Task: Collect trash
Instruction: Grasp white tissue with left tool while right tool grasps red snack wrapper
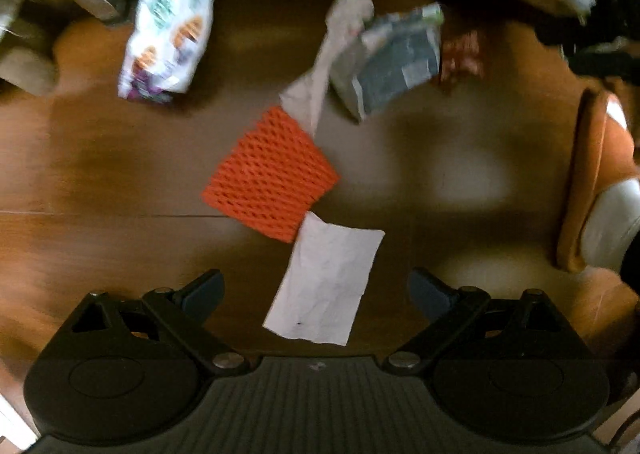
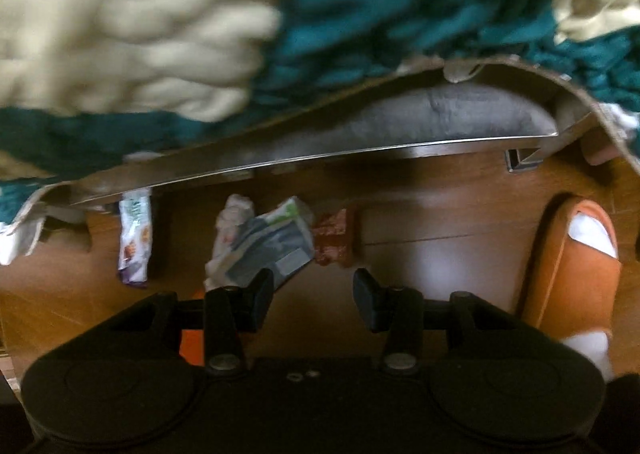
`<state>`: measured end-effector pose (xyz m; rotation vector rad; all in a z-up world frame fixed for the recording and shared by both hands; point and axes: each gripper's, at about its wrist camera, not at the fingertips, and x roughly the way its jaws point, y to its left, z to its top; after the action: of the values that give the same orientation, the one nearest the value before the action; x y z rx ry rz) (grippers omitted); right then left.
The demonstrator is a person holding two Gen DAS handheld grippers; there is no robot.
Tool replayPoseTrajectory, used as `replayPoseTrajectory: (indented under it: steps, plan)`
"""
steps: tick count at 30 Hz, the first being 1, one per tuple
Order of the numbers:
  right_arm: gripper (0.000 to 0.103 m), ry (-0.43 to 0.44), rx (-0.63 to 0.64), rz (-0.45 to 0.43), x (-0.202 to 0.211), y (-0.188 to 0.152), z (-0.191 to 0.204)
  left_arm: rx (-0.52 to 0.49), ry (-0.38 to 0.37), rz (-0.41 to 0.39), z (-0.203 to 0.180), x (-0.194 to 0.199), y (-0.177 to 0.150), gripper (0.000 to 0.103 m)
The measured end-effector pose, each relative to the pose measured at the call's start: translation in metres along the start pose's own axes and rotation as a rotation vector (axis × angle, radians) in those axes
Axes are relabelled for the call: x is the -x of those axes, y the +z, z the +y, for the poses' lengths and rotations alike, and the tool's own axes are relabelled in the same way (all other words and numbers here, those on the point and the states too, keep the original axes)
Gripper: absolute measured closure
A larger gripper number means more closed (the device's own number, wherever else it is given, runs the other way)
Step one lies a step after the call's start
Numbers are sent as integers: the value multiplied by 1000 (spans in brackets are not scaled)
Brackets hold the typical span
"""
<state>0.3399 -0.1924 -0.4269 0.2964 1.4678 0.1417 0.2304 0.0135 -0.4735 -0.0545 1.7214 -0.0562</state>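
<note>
Closest to the lens, the left claw (image 1: pixel 316 290) hangs over the wooden floor (image 1: pixel 100 181) with its jaws spread wide and nothing in them. A white paper slip (image 1: pixel 326 282) lies flat right between the tips, long axis running slightly diagonal away from the claw, so I'd guess that's the easiest first grab. It's creased and thin. Touching its far end is an orange foam net (image 1: pixel 270 173), then a grey-blue packet (image 1: pixel 394 63) and a snack wrapper (image 1: pixel 168 33) farther off. The right claw (image 2: pixel 314 294) is also parted, empty, and farther from the slip.
</note>
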Motion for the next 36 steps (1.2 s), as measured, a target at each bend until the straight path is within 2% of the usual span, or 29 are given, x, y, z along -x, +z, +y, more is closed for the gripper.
replayPoseTrajectory:
  steps: [10, 17, 23, 26, 28, 31, 33, 34, 35, 36]
  plan:
    - [59, -8, 3, 23, -65, 10, -15, -29, -17, 55, -1, -69, -3, 5]
    - [59, 9, -26, 27, -91, 14, -26, -67, -38, 57, -8, -93, -13, 6]
    - [59, 15, -11, 42, -107, 12, -22, -87, -34, 60, -14, -110, -20, 31]
    - [59, 17, -14, 49, -112, 13, -22, -79, -25, 47, -16, -111, -21, 32]
    - [61, 22, -10, 47, -114, 14, -21, -89, -10, 39, -21, -111, -22, 37]
    - [61, 17, -5, 37, -115, 18, -20, -97, 19, 29, -25, -106, -18, 53]
    - [62, 11, -1, 32, -115, 19, -17, -94, 24, 21, -26, -103, -15, 71]
    - [68, 5, 3, 31, -116, 19, -16, -90, 18, 21, -25, -102, -14, 75]
    - [68, 4, 2, 33, -116, 19, -15, -83, -1, 23, -23, -101, -13, 85]
    - [69, 4, 0, 34, -115, 20, -15, -70, -22, 29, -20, -100, -11, 90]
